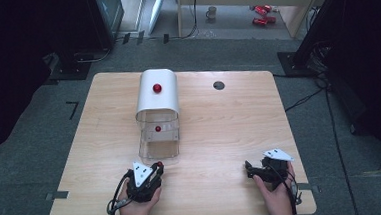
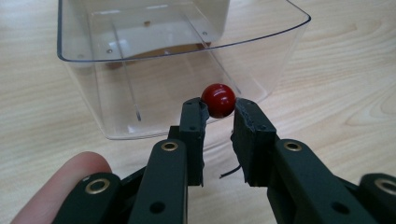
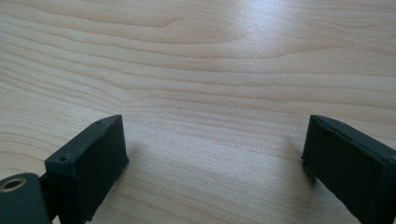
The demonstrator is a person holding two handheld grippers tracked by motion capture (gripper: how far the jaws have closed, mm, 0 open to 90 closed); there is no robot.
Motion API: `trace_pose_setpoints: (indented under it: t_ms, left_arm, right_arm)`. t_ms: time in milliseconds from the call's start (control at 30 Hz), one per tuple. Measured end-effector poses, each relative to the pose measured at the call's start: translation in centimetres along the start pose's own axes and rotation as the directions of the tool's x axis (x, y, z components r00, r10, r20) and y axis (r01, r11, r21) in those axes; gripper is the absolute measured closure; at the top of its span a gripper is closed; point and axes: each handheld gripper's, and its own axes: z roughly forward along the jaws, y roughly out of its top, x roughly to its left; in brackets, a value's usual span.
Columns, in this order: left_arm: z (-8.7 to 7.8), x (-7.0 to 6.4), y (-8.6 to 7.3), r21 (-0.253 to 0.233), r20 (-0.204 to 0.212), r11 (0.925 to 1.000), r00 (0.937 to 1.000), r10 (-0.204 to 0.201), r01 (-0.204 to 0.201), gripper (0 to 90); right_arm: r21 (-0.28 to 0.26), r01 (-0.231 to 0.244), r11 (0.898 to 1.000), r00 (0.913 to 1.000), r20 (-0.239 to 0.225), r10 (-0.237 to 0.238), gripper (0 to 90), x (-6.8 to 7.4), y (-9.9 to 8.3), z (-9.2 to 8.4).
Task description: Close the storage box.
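Pinching red ball (image 2: 218, 100) in left hand-held gripper (image 2: 218, 109) | clear bin (image 2: 116, 116) dead ahead | right hand-held gripper (image 3: 215, 149) spread, idle

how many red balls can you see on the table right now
3: one red ball pinched in the left gripper, one red knob-like ball atop the white cover, one inside the clear container. Others may be hidden.

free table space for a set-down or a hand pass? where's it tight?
Bare wood: the whole right side of the table, from the clear drawer across to the right edge, broken only by the dark hole; also the left strip beside the white housing. Tight: between the drawer front and the left gripper, shut on a red ball. The right gripper stands open over bare wood.
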Motion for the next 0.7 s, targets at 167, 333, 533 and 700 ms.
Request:
trace_pose_setpoints:
  t_ms: [167,333,533,700]
  left_arm:
    - [0.3,0.2,0.3,0.003,-0.006,1.0000,1.0000,-0.001,0.001,74.7]
    - [0.7,0.3,0.3,0.020,-0.007,0.9998,0.9999,0.007,-0.007,74.8]
    - [0.5,0.4,0.8,0.004,-0.004,1.0000,1.0000,0.001,-0.001,74.8]
    - [1.2,0.4,1.0,0.008,-0.012,1.0000,0.9999,0.003,-0.003,74.8]
  right_arm:
    - [0.000,0.000,1.000,1.0000,0.000,0.000,6.3,0.0,0.0,0.0]
    - [0.000,0.000,1.000,1.0000,0.000,0.000,6.3,0.0,0.0,0.0]
    - [0.000,0.000,1.000,1.0000,0.000,0.000,6.3,0.0,0.0,0.0]
    - [0.000,0.000,1.000,1.0000,0.000,0.000,6.3,0.0,0.0,0.0]
